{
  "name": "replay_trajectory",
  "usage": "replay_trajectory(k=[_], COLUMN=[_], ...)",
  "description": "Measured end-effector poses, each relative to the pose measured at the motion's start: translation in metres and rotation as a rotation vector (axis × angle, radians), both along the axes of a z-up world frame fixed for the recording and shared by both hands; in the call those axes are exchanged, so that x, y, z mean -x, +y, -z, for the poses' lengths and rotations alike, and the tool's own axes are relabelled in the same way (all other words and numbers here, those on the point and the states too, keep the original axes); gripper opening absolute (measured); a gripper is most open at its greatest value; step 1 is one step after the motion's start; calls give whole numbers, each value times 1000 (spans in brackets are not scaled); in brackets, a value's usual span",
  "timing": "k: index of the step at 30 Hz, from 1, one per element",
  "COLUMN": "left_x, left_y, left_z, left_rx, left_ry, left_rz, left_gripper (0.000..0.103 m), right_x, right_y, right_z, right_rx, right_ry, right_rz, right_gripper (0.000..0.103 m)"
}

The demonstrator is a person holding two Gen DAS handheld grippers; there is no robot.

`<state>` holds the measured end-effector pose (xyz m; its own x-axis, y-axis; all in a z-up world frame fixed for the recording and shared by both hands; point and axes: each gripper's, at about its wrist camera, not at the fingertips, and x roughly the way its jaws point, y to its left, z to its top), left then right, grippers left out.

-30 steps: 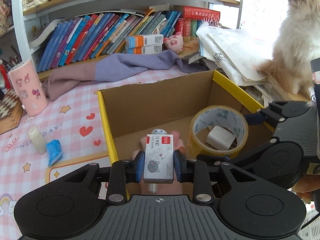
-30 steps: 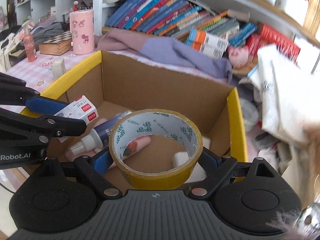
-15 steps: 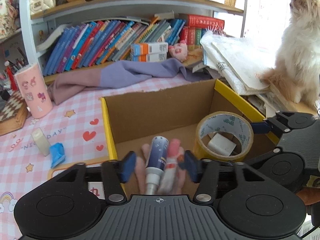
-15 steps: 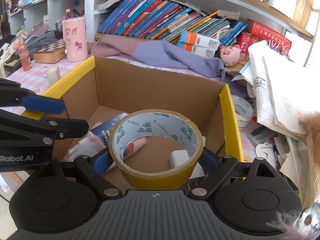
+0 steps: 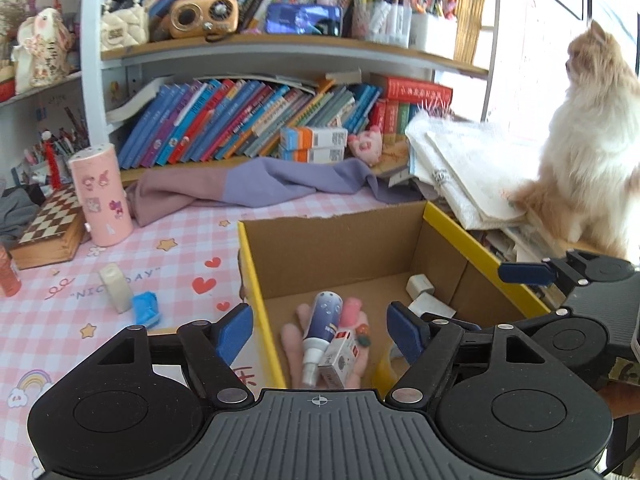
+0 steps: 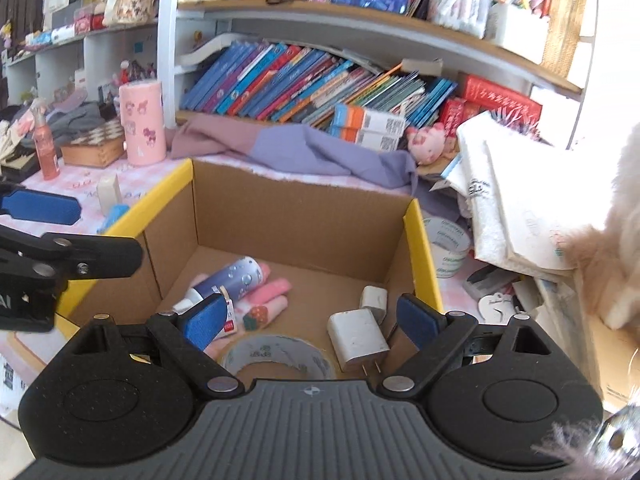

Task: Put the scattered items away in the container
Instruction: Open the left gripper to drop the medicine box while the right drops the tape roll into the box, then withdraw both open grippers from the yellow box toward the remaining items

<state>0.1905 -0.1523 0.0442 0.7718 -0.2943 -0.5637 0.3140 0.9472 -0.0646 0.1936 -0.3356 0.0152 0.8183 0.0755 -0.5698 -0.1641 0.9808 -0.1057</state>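
A yellow-rimmed cardboard box (image 5: 448, 224) (image 6: 414, 232) holds a blue spray bottle (image 5: 324, 320) (image 6: 236, 276), a pink glove (image 6: 272, 292), a small white and red box (image 5: 340, 356), two white chargers (image 6: 356, 338) and a yellow tape roll (image 6: 276, 356). My left gripper (image 5: 320, 328) is open and empty above the box's left side. My right gripper (image 6: 312, 320) is open and empty above the box's near right part, over the tape roll. A white eraser-like block (image 5: 116, 286) and a blue wad (image 5: 146, 308) lie on the pink tablecloth left of the box.
A pink cylinder (image 5: 100, 196), a chessboard box (image 5: 50, 224) and a purple cloth (image 5: 256, 184) lie behind on the table. A bookshelf stands at the back. Papers (image 5: 472, 168) and a fluffy cat (image 5: 592, 136) are to the right. Another tape roll (image 6: 450, 246) lies right of the box.
My left gripper opened and dropped the small white and red box into the cardboard box. My right gripper opened and let the tape roll fall in. Both grippers rose.
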Motion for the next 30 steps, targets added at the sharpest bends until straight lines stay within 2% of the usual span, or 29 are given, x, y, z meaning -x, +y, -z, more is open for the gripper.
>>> replay_trajectory(k=[9, 15, 23, 30], left_x=[31, 54, 79, 88], left_y=[31, 59, 102, 134], left_z=[-7, -3, 11, 23], left_rx=[17, 21, 6, 11], left_ry=[-41, -40, -1, 48], left_rz=[20, 26, 8, -20], left_gripper=[82, 83, 85, 85], right_x=[45, 78, 115, 135], right_y=[18, 37, 76, 108], right_z=[-13, -19, -11, 3], right_rx=[10, -11, -30, -44], right_ry=[-99, -140, -112, -53], right_rz=[141, 224, 258, 270], right_gripper=[92, 92, 92, 92])
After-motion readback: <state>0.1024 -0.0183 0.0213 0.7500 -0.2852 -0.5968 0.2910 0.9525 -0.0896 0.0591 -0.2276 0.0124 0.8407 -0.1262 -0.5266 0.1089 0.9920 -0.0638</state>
